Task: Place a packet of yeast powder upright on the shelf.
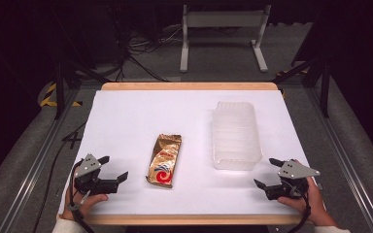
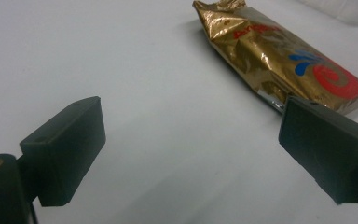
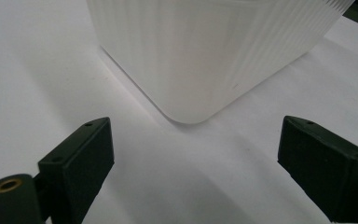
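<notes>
Two black grippers: left gripper (image 1: 110,169) and right gripper (image 1: 267,173), each topped by grey three-cornered plate, trailing black cable; blocky jaws with small screw holes; white sleeve cuffs.

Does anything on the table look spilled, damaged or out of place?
Nothing stands out. The gold snack bag lies flat and sealed on the white table, its top end a bit crinkled. The clear plastic tub stands upright beside it. Both grippers, left and right, are open and apart from them.

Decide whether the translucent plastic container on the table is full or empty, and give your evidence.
Empty, as far as the high view shows: the plastic container sits open-topped with only its ribbed floor visible, and the gold packet lies flat on the table beside it.
</notes>
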Tool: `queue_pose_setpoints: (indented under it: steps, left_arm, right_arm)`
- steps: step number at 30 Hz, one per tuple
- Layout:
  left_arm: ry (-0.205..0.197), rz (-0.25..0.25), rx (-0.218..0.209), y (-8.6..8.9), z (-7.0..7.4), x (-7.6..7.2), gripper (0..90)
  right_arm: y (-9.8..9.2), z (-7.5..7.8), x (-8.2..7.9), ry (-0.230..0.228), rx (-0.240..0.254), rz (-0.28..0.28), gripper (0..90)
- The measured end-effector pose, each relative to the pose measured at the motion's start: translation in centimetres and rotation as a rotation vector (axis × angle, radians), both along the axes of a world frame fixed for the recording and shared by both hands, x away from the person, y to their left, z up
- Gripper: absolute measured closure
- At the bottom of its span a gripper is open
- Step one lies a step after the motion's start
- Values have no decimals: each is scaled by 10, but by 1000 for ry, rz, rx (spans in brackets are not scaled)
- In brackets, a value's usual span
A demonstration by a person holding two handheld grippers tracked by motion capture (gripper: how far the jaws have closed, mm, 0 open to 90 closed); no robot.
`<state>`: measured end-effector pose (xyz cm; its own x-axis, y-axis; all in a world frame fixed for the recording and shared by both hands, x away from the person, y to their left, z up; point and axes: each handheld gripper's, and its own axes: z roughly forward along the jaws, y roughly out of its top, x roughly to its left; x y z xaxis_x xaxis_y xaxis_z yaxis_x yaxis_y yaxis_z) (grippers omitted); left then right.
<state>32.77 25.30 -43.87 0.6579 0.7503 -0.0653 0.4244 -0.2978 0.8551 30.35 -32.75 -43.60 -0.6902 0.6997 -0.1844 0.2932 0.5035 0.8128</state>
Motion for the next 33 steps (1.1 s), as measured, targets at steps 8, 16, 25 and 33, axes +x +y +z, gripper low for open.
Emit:
queue_pose_setpoints:
  steps: [8, 16, 25, 33]
  left_arm:
    - [8, -37, -24, -9, 13, 25, 79]
    - [55, -101, -71, -23, 16, 56, 109]
    - [112, -164, -57, -64, 19, 103, 128]
    - [208, -197, -31, -101, 14, 136, 143]
  right_arm:
    - [-2, 0, -1, -8, -4, -4, 111]
    - [-2, -1, -1, -4, -15, -4, 111]
    - [-5, -3, -6, 0, -12, -13, 112]
    - [-9, -4, -12, 9, -6, -31, 112]
